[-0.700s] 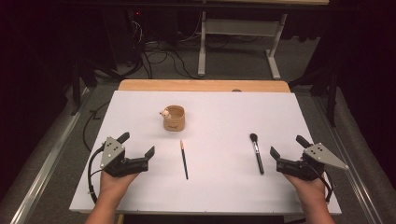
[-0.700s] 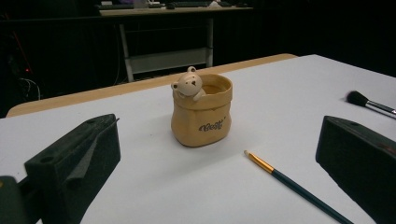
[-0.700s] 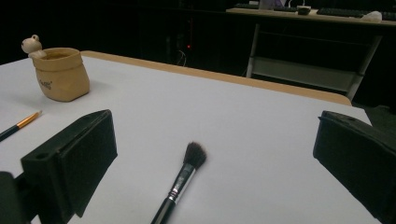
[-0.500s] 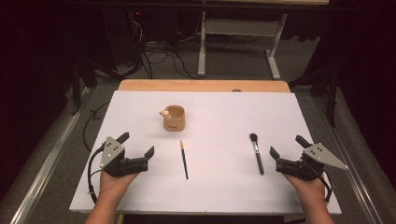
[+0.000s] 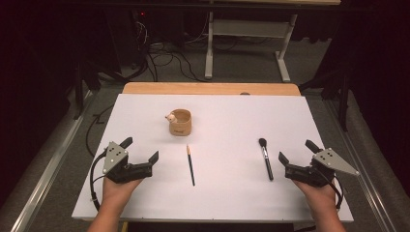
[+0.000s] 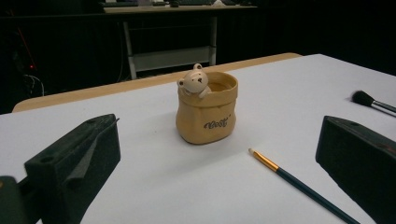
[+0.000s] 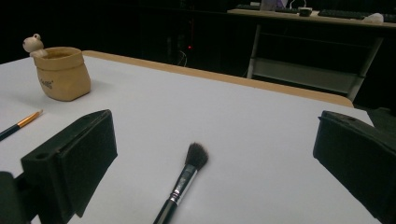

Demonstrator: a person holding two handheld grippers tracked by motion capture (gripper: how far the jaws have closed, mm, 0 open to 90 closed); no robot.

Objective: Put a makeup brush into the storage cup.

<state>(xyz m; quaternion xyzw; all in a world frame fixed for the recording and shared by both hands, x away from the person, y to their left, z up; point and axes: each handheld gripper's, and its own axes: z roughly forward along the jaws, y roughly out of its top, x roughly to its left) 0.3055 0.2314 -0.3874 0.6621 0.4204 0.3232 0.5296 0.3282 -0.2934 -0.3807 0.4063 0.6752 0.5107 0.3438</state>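
Right of centre in the high view lies your black-handled makeup brush [image 5: 265, 160], beside the wide-open right gripper [image 5: 296, 157]. It looks light and slippery; pinch mid-handle, sparing the soft bristles. Left gripper [image 5: 141, 151] gapes empty.

Lab – dark room, floor cables [image 5: 164, 58], bare desk frame [image 5: 246, 43].

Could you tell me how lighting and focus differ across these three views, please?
High view: the white table is evenly bright, the room behind it dark. Left gripper view: the bear pot is sharp, casting a soft shadow, while the near jaws blur. Right gripper view: the makeup brush is fairly sharp, the jaws soft and the background black.
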